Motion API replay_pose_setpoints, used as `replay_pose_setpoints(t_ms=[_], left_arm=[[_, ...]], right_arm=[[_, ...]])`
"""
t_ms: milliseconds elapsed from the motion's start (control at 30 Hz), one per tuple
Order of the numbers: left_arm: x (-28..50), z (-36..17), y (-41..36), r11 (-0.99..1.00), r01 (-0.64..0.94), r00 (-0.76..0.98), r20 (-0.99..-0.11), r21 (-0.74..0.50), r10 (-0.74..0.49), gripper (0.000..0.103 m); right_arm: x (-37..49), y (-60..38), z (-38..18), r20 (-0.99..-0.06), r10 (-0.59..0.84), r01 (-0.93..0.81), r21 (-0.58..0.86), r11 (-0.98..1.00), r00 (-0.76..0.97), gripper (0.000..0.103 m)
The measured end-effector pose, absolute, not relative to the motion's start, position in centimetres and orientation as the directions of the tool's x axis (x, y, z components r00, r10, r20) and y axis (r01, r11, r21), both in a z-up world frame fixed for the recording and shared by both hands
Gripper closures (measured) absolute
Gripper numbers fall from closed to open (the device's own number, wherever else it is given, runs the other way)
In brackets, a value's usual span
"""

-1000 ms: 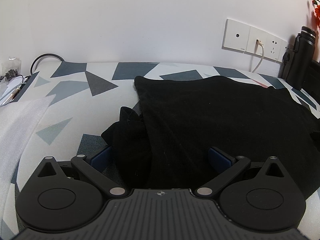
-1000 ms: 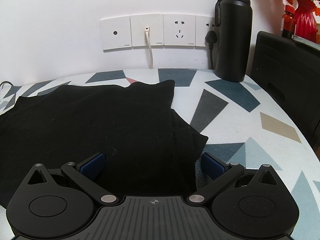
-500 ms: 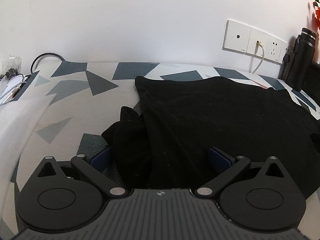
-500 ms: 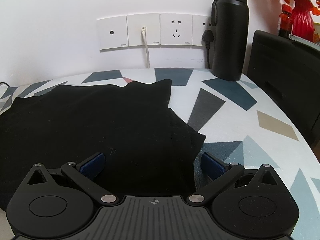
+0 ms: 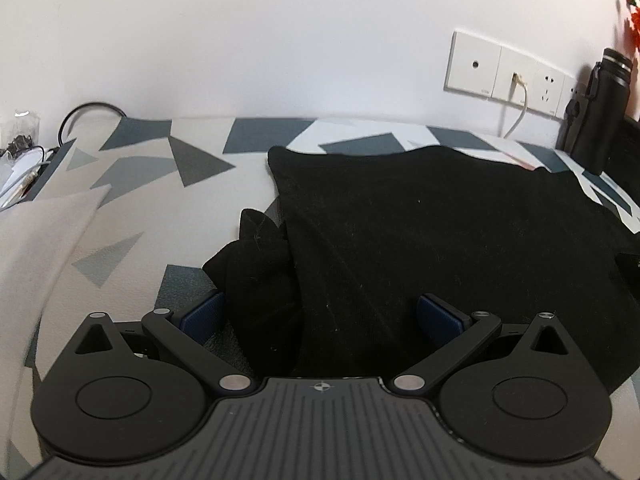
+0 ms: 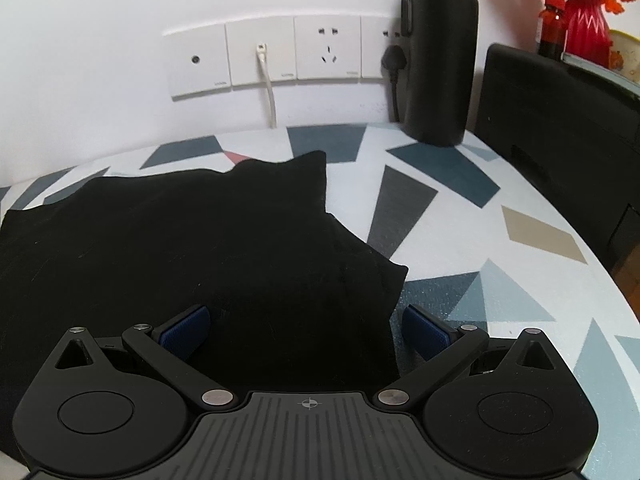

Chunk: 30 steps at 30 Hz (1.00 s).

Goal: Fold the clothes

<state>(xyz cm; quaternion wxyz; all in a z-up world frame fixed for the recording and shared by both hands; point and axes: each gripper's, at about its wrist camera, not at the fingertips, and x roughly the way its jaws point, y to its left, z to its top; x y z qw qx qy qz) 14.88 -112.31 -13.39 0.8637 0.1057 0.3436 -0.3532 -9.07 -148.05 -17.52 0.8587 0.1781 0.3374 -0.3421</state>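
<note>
Black garment point(image 5: 440, 232) lies spread on the table point(image 6: 500, 240), its far edge near the table's back edge below the sockets point(image 6: 280, 56). A bunched sleeve point(image 5: 256, 264) protrudes at its left side. Left gripper point(image 5: 320, 316): jaws spread wide, astride the sleeve and the garment's left portion, gripping nothing. Right gripper point(image 6: 306, 332): jaws likewise spread, straddling the garment's right edge, nothing clamped. Bottle point(image 6: 438, 52) stands at the table's back right corner. Pale cloth point(image 5: 36, 248) lies at the left edge.
</note>
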Motion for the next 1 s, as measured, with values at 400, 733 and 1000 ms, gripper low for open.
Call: replay_pose_setpoints(t_ms=[400, 733, 1000], left_arm=[[18.0, -12.1, -112.1, 0.715, 0.688, 0.38, -0.779, -0.122, -0.498, 0.0], [18.8, -12.0, -113.3, 0.772, 0.634, 0.408, -0.825, -0.052, -0.391, 0.0], [17.9, -11.3, -114.7, 0.778, 0.625, 0.382, -0.845, -0.062, -0.375, 0.028]], right_arm=[[-7.7, -152.2, -16.0, -0.776, -0.412, 0.692, 0.043, 0.721, 0.477, 0.001], [-7.4, -153.0, -17.1, -0.799, -0.327, 0.639, 0.091, 0.764, 0.504, 0.001], [-7.1, -150.5, -16.1, -0.776, -0.23, 0.512, 0.137, 0.848, 0.588, 0.071]])
